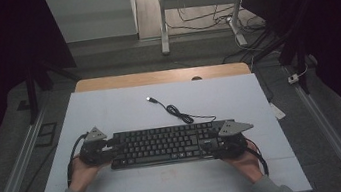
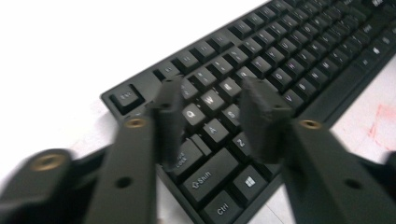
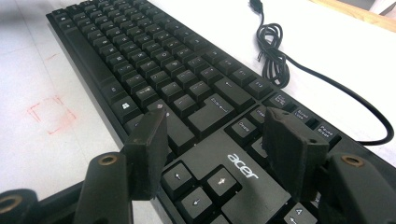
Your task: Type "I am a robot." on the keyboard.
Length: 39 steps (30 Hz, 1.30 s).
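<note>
Both my tongs hover over the keyboard (image 1: 165, 144), gripping nothing. Left gripper (image 2: 219, 121) hangs above the W-A-S keys, matte black jaws partway apart; right gripper (image 3: 219, 149) stands wide above the arrow keys. Flat, black plastic, ridged with square keys, it lies lengthwise across the pale table (image 1: 110, 109), cable (image 1: 178, 112) coiled behind.

Keyboard (image 3: 187, 93): "acer" brand; keys "Shift", "Ctrl", "Enter".
</note>
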### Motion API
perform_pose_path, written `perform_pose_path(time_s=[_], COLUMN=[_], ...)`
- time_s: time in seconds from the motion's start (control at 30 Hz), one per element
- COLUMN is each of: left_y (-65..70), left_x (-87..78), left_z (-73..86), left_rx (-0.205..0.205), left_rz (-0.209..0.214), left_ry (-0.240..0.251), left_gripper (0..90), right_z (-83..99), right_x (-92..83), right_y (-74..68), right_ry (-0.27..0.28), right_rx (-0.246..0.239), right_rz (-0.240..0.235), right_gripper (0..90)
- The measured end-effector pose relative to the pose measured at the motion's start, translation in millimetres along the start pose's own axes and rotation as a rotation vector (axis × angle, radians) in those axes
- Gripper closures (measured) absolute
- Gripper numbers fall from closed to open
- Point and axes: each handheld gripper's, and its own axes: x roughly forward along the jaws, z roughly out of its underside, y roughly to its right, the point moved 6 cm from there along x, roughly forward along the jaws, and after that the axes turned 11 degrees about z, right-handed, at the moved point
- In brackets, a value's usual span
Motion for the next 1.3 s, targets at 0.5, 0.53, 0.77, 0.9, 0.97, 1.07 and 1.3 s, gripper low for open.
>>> perform_pose_path(time_s=[0.5, 0.53, 0.77, 0.9, 0.97, 1.07, 1.3], left_y=[4.0, 3.4, 1.5, 1.3, 0.9, 1.3, 1.8], left_x=[22.9, 23.6, 25.2, 25.9, 28.2, 28.0, 13.0], left_z=[4.7, 5.2, 8.1, 8.5, 9.7, 9.1, 2.4], left_rx=[0.066, 0.060, 0.054, 0.051, 0.049, 0.051, 0.045], left_rz=[-0.044, -0.046, -0.048, -0.048, -0.052, -0.057, -0.056], left_ry=[-0.098, -0.098, -0.116, -0.119, -0.123, -0.126, -0.041], left_gripper=[88.4, 88.4, 88.4, 88.4, 88.5, 88.5, 88.5], right_z=[0.2, 0.2, 0.2, 0.2, 0.3, 0.3, 0.3], right_x=[0.6, 0.6, 0.6, 0.7, 0.8, 0.7, 0.3], right_y=[-0.4, -0.4, -0.2, -0.3, -0.2, -0.2, 0.5], right_ry=[-0.003, -0.003, -0.003, -0.003, -0.003, -0.005, -0.004], right_rx=[-0.005, -0.005, -0.006, -0.007, -0.007, -0.007, -0.009], right_rz=[-0.001, 0.000, 0.000, 0.002, 0.002, 0.005, 0.005], right_gripper=[40.6, 40.6, 40.5, 40.5, 40.5, 40.4, 40.4])
